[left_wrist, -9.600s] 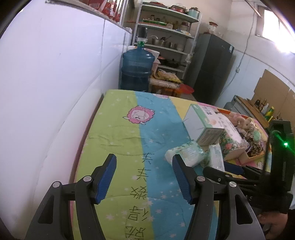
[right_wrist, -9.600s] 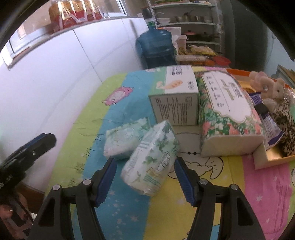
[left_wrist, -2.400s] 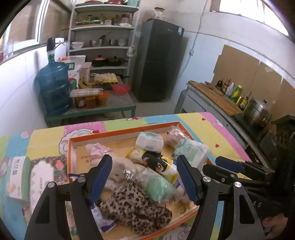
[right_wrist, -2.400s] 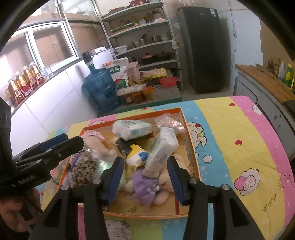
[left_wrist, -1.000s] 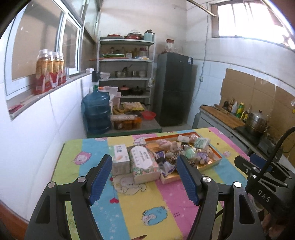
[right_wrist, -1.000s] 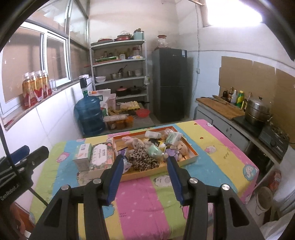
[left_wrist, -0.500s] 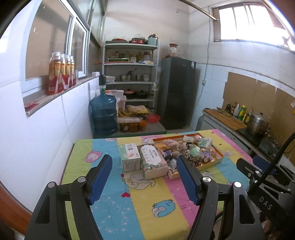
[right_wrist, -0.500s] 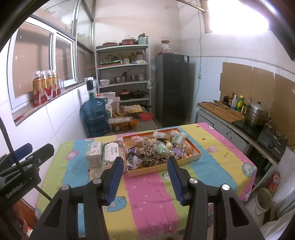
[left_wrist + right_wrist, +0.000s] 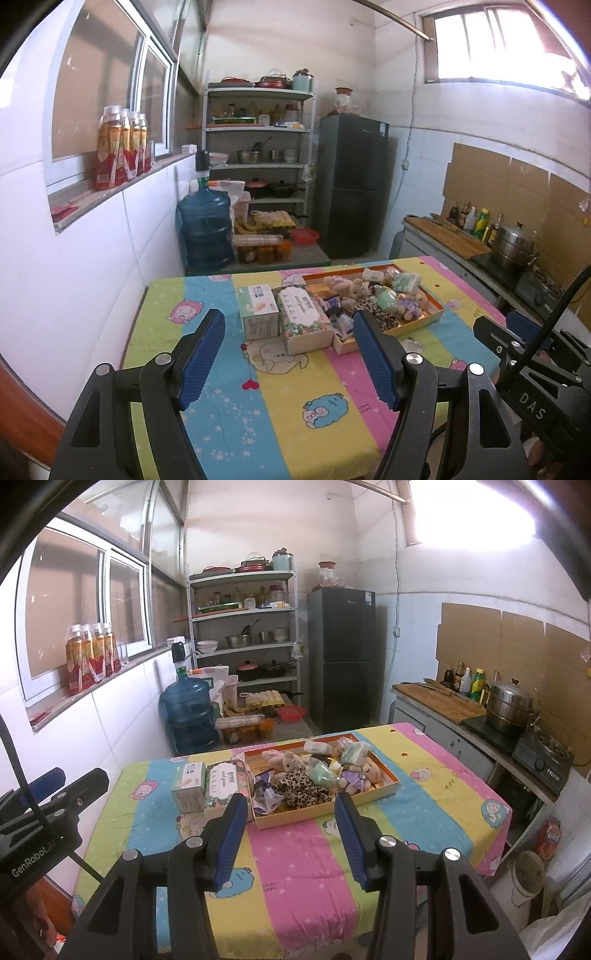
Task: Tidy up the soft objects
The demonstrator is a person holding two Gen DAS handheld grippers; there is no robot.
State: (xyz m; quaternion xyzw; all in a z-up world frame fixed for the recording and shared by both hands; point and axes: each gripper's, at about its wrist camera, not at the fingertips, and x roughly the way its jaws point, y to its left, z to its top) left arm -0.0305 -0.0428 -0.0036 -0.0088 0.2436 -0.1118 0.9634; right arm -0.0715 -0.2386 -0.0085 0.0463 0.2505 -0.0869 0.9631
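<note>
Right wrist view: soft toys (image 9: 308, 775) in orange tray (image 9: 325, 808), jaws empty

A blue water jug (image 9: 205, 236) stands on the floor by the white wall, next to a metal shelf (image 9: 258, 147) loaded with pots and bowls. A dark fridge (image 9: 352, 184) stands right of the shelf. Red-labelled bottles (image 9: 120, 147) line the windowsill. A steel steamer pot (image 9: 511, 707) sits on the side counter.

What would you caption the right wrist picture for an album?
Open right gripper held back from a table where an orange tray brims with soft toys.
</note>
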